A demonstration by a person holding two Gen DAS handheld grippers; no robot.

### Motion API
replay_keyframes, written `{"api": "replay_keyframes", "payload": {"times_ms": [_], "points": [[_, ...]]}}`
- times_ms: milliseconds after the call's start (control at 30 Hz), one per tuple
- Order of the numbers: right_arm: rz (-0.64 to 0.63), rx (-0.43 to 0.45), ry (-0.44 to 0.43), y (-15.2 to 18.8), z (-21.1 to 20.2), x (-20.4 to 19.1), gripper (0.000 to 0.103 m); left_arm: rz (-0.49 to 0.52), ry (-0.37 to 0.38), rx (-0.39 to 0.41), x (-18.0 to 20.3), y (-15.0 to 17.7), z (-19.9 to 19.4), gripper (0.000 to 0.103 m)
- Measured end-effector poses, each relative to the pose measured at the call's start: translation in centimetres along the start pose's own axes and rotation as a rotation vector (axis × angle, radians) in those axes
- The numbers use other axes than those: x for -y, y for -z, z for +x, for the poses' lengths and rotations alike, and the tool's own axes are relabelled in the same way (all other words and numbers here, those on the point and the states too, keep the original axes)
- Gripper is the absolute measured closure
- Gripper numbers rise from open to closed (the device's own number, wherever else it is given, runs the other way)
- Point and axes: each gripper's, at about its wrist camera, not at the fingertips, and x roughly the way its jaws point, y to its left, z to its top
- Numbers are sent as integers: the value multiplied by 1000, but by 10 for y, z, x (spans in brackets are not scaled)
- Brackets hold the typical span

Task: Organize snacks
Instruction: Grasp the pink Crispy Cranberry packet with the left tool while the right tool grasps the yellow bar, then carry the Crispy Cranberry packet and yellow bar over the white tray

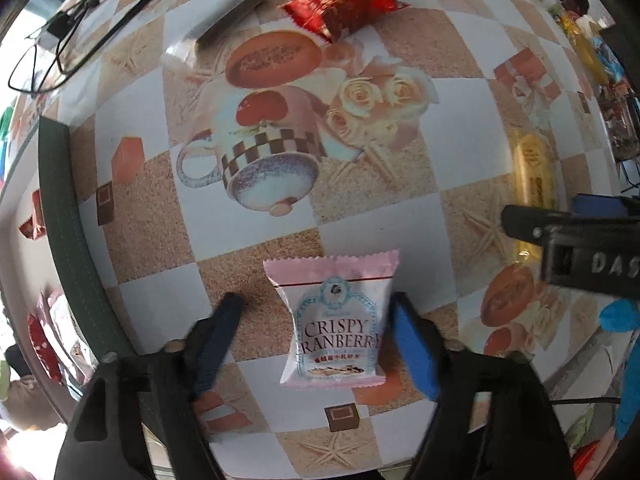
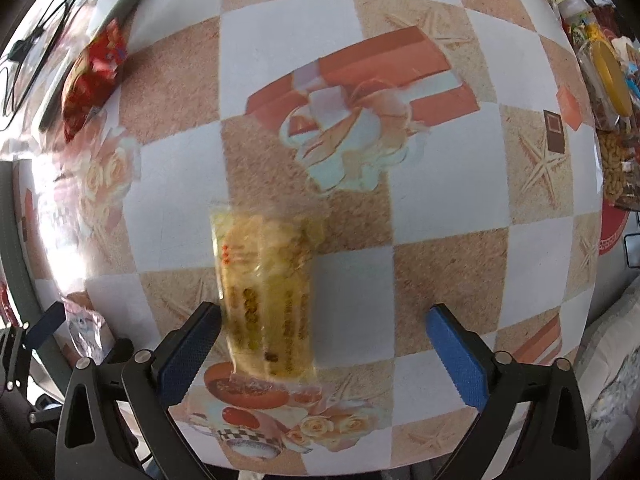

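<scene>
A pink and white "Crispy Cranberry" packet [image 1: 334,316] lies flat on the patterned tablecloth [image 1: 400,220], between the fingers of my left gripper [image 1: 316,300]. The jaws stand open: the right pad is at the packet's edge and the left pad is well clear of it. A translucent yellow snack packet [image 2: 266,296] lies between the fingers of my right gripper [image 2: 324,312], close to the left pad with a wide gap on the right; this gripper is open too. The yellow packet [image 1: 534,176] and the right gripper's body show at the left wrist view's right edge. The pink packet [image 2: 86,332] shows at lower left.
A red foil snack bag [image 1: 344,4] lies at the far side of the table, also seen as the red bag [image 2: 94,76]. Black cables [image 1: 60,40] run at the far left. A pile of assorted snacks [image 2: 608,80] crowds the right edge. A green band [image 1: 64,208] borders the table's left side.
</scene>
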Motion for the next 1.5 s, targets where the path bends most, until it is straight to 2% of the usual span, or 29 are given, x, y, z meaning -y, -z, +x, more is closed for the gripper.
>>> {"api": "replay_keyframes", "payload": {"times_ms": [33, 133, 167, 200, 300, 433, 700, 967, 1300, 1500], "points": [[-15, 10, 3, 2, -3, -4, 14, 8, 0, 4, -9, -9, -3, 44], [-46, 37, 8, 6, -11, -13, 38, 16, 7, 11, -10, -21, -20, 61], [-51, 46, 9, 6, -15, -15, 55, 12, 22, 10, -15, -21, -22, 61], [-52, 54, 10, 6, -18, -16, 66, 6, 37, 7, -18, -20, -23, 61], [-32, 38, -31, 7, -18, -16, 66, -3, 50, 18, -37, -16, -18, 61], [-26, 40, -91, 16, -23, -18, 66, 0, 65, 73, -51, -6, -33, 61], [-63, 66, -106, 30, -44, -42, 66, -26, 66, 171, -88, 10, -71, 61], [-139, 103, -114, 20, -73, -102, 66, -108, 51, 245, -133, 32, -113, 61], [-286, 150, -127, 10, -99, -189, 66, -254, 45, 287, -192, 52, -124, 61], [-375, 165, -143, 18, -110, -222, 66, -332, 43, 292, -224, 66, -123, 61]]}}
